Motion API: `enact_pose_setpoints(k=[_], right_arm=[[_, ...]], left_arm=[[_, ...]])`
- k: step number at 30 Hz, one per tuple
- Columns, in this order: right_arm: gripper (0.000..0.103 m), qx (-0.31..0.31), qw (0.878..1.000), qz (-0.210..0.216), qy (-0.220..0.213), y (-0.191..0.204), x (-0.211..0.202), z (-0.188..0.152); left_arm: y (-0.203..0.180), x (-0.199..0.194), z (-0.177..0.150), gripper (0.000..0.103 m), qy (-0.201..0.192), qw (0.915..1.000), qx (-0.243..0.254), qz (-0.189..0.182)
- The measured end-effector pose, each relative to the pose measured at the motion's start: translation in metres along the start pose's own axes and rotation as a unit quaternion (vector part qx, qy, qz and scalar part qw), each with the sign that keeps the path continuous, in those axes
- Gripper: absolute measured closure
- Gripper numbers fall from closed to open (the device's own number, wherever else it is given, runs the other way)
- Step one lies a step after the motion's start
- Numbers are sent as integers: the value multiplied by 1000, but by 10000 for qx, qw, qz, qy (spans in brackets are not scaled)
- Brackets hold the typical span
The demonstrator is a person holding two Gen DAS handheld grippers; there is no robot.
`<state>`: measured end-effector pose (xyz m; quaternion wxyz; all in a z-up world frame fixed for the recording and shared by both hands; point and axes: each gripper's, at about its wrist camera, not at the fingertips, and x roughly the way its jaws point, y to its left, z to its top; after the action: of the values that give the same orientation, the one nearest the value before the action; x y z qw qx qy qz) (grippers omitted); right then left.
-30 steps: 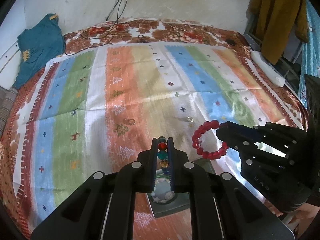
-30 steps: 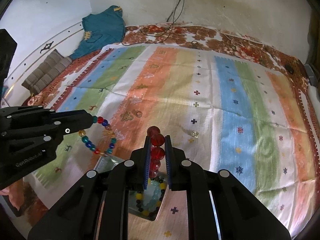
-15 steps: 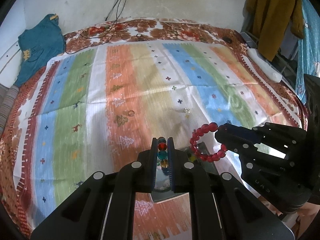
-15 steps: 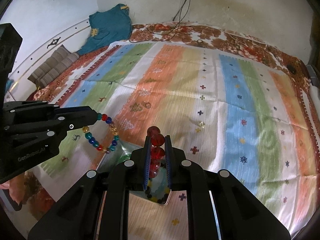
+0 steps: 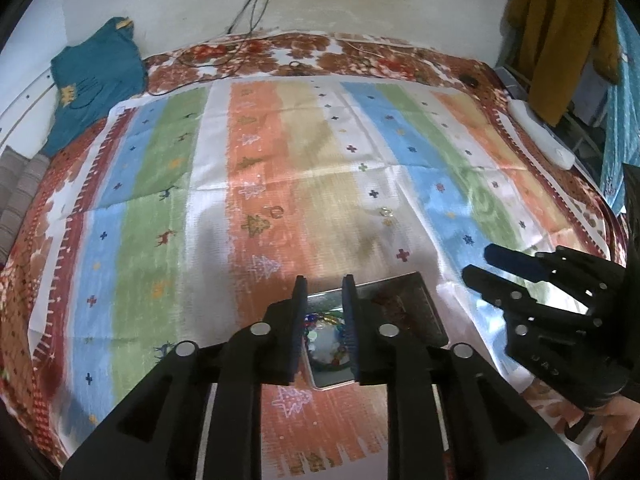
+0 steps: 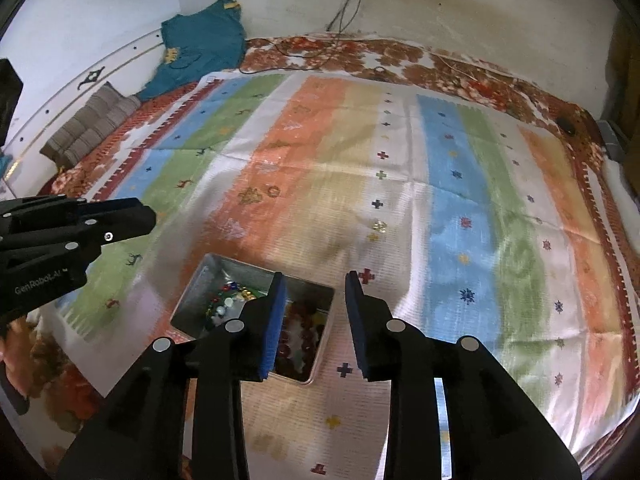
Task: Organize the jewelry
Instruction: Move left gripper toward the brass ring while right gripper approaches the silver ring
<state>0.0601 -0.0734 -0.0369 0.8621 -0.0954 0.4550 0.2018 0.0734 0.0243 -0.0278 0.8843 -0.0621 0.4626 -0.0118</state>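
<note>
Left wrist view: the left gripper [image 5: 324,300] is released, its jaws having just been opening, with nothing between them. Right under it stands the metal box [image 6: 208,280] on the striped cloth [image 5: 320,168] of the bed, and the multicolour bead bracelet [image 6: 230,292] lies in its left compartment. In the right wrist view the right gripper [image 6: 316,300] is released too, jaws just opened and empty; the red bead bracelet [image 6: 300,336] lies in the right compartment. Farther away, a small ring [image 6: 274,191] and a clear stone piece [image 6: 379,225] rest on the cloth.
</note>
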Motion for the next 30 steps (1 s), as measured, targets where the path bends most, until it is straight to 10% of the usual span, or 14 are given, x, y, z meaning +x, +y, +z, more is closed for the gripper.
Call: enact_pose_setpoints(k=[30], right_arm=[[47,61,9983,-159,559,-17,59,28]], left_arm=[[23,74,49,48,283,9983,-99,504]])
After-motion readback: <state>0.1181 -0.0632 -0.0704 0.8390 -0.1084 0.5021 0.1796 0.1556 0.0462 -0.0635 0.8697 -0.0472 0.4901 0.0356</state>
